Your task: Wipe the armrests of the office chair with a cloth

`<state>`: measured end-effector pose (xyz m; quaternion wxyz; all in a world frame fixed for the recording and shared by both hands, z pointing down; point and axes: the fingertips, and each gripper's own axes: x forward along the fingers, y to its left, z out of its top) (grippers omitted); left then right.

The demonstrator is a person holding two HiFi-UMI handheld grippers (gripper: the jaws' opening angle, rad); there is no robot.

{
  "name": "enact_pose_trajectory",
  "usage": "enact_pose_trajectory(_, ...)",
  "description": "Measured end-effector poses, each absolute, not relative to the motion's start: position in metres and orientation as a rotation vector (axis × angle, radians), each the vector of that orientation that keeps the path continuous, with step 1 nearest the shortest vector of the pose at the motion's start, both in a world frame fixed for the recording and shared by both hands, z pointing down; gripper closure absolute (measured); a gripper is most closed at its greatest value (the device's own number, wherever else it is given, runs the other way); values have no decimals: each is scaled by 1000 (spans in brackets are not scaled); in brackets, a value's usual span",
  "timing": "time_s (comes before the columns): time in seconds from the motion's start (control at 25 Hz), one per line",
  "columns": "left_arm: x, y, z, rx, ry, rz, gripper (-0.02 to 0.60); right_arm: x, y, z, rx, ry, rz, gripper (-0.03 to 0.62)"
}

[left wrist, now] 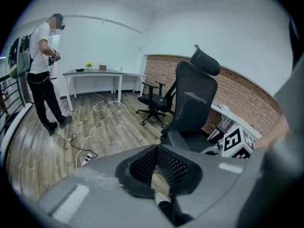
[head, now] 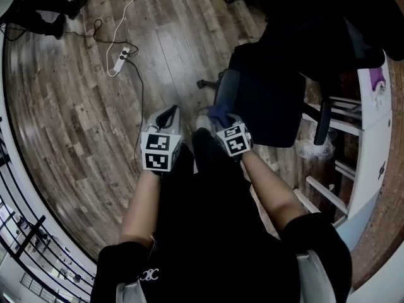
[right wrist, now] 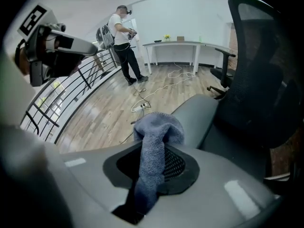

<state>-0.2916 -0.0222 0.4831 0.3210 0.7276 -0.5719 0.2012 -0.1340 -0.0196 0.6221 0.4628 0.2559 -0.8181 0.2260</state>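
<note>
Holding the cloth (right wrist: 154, 141) in the right gripper (head: 221, 118): jaws clamped on its lower part, the strip running up between the black mesh pads and bunching into a rounded wad past the tips. Cloth is blue-grey with a nubby terry-like weave, and it looks soft and folded over itself at the top; no print or stains can be made out. In the right gripper view the wad sits right at the near end of the grey armrest (right wrist: 202, 110) of the office chair (head: 271, 106); it overlaps the pad's edge there, but contact can't be confirmed. The head view agrees: a blue lump at the tip of the right gripper, just at the near end of that armrest. The chair is dark, with a mesh back and a headrest, and stands on the wooden floor (head: 76, 106). Left gripper (head: 168, 113) is level with the right one and just to its left, over the floor, clear of the chair; jaws brought together at the tips, nothing between them. A power strip (head: 120, 58) with a white cable lies on the floor well apart from the chair. Another person (left wrist: 42, 75) stands near a white table (left wrist: 95, 73) at the far wall.
</note>
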Motion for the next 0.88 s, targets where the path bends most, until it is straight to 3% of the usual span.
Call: enact_pose_trajectory(0.88,-291,-22,496,1846,-1526,582,578,-160,-180,622,647,-2049,355,519)
